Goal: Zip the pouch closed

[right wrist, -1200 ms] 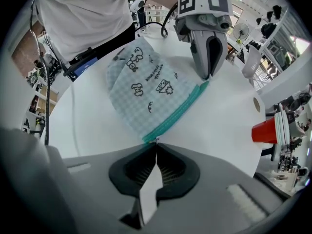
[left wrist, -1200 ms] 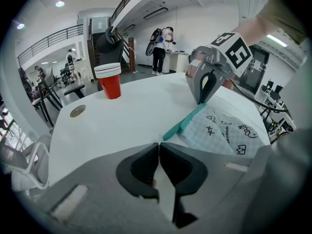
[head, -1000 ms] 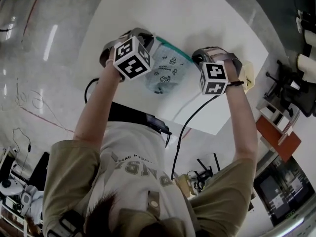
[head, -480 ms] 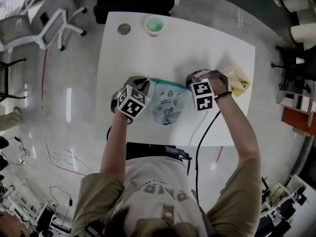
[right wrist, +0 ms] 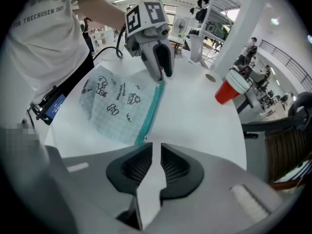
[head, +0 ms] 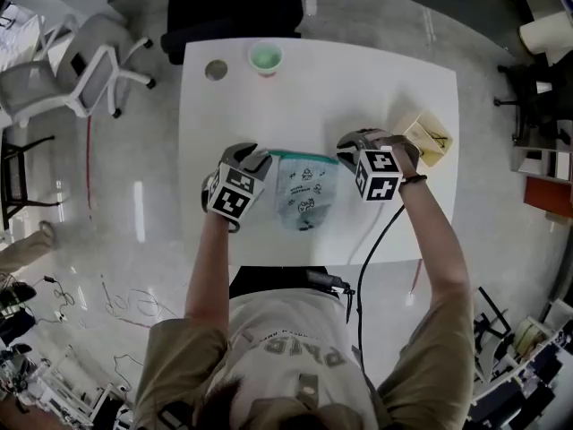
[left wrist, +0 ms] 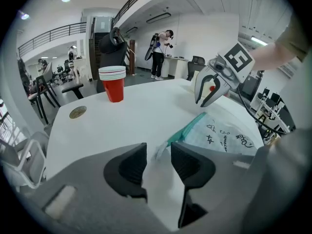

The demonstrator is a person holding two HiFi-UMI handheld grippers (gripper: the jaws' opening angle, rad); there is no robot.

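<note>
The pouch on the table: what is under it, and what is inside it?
The pouch lies directly on the white table, and nothing else shows under it. Its printed fabric covers the inside, so any contents cannot be seen.

Pouch (head: 305, 191) on near half of table (head: 358, 88); cup (head: 266, 57) and disc (head: 216, 70) at far edge.

Bright, even overhead lighting: lamp reflections streak the glossy floor (head: 134, 213), the white table (head: 313, 88) nearly washes out, and fisheye curvature darkens both gripper views' corners.

Glossy grey floor (head: 116, 195), white table (head: 349, 88), office chair (head: 82, 59)
</note>
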